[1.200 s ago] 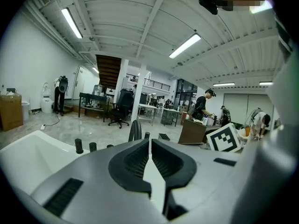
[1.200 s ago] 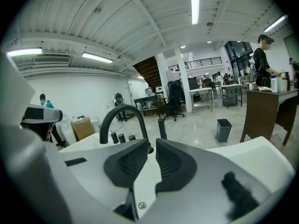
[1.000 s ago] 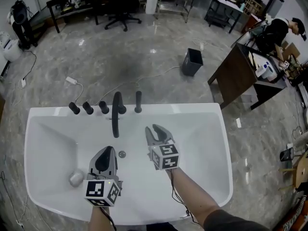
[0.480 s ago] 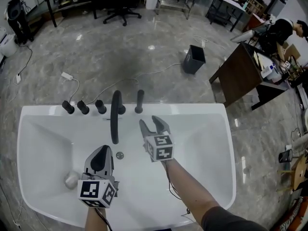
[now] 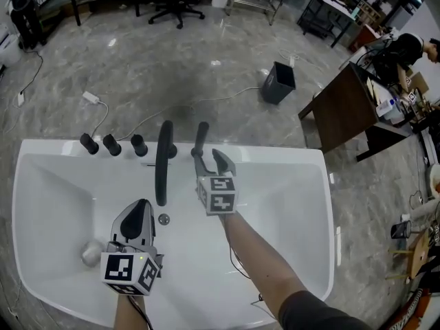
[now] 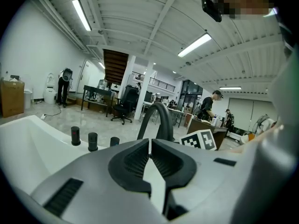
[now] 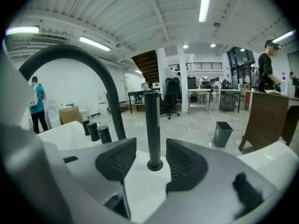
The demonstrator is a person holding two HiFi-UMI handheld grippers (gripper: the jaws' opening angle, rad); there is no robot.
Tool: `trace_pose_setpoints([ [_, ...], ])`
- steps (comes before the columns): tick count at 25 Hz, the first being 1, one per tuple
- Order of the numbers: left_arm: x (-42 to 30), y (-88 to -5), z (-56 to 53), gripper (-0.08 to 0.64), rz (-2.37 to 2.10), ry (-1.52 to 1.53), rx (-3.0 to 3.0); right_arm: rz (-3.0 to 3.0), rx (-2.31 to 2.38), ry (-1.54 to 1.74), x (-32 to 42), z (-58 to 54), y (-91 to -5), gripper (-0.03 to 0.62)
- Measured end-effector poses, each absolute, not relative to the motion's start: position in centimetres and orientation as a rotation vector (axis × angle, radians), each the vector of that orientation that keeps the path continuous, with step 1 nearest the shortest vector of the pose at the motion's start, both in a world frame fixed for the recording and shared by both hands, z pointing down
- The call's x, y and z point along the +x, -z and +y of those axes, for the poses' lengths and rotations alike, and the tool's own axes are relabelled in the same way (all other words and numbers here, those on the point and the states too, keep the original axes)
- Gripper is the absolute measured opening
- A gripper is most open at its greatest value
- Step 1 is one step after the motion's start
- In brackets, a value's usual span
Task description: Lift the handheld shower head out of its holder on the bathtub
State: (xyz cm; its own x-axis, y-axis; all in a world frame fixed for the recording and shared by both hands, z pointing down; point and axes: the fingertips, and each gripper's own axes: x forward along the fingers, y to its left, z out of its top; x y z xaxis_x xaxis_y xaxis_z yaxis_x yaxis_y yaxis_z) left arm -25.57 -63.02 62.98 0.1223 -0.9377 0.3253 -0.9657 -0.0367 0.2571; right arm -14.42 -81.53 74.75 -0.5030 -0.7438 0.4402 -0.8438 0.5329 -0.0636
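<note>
Black and slim, the handheld shower head (image 7: 152, 125) stands upright in its holder (image 7: 154, 164) on the far rim of the white bathtub (image 5: 289, 184), right in the gap of the right hand-held gripper (image 7: 152, 146). That hand-held gripper is spread wide, one ribbed pad on each side of the shaft, and in the right gripper view neither pad touches it. From the head view the right hand-held gripper (image 5: 208, 155) reaches over the basin to the far rim, with the shower head (image 5: 200, 137) at its tips, close to its left finger. Just left of this hand-held gripper arches the black faucet spout (image 5: 162, 163), and farther left along the rim stand three black knobs (image 5: 111, 144). The left hand-held gripper (image 5: 141, 205) hangs lower over the basin, nearer the person, pressed together with nothing between its pads; in its own view only a thin slit shows at the left hand-held gripper (image 6: 150, 141). Ahead of it rise the spout (image 6: 161, 120) and, to its left, the knobs (image 6: 93, 141), while the marker cube (image 6: 202, 140) of the other hand-held gripper shows to its right. The drain (image 5: 163, 219) lies just right of its tips. Beyond the right hand-held gripper, on the grey floor, sits a dark waste bin (image 5: 278, 82).
</note>
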Motion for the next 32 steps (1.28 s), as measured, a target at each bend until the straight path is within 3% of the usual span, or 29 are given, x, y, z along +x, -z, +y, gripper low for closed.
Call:
trace_pose_setpoints([
  [17,-27.3,-64.5,-64.5,0.026,-1.864,-0.043,1.975,-2.409,1.285,-0.302,-17.3,-86.2,-77.7,0.204],
  [21,-27.1,-64.9,-64.3,0.026,-1.86,-0.044,1.974,-2.42,1.318,-0.232,-17.2,-86.7,-77.7,0.143],
  [32,-26.3,-64.8,-64.3,0.026,-1.85,-0.056,1.971,-2.411,1.197,-0.292,-18.2,-87.9,-77.9,0.14],
])
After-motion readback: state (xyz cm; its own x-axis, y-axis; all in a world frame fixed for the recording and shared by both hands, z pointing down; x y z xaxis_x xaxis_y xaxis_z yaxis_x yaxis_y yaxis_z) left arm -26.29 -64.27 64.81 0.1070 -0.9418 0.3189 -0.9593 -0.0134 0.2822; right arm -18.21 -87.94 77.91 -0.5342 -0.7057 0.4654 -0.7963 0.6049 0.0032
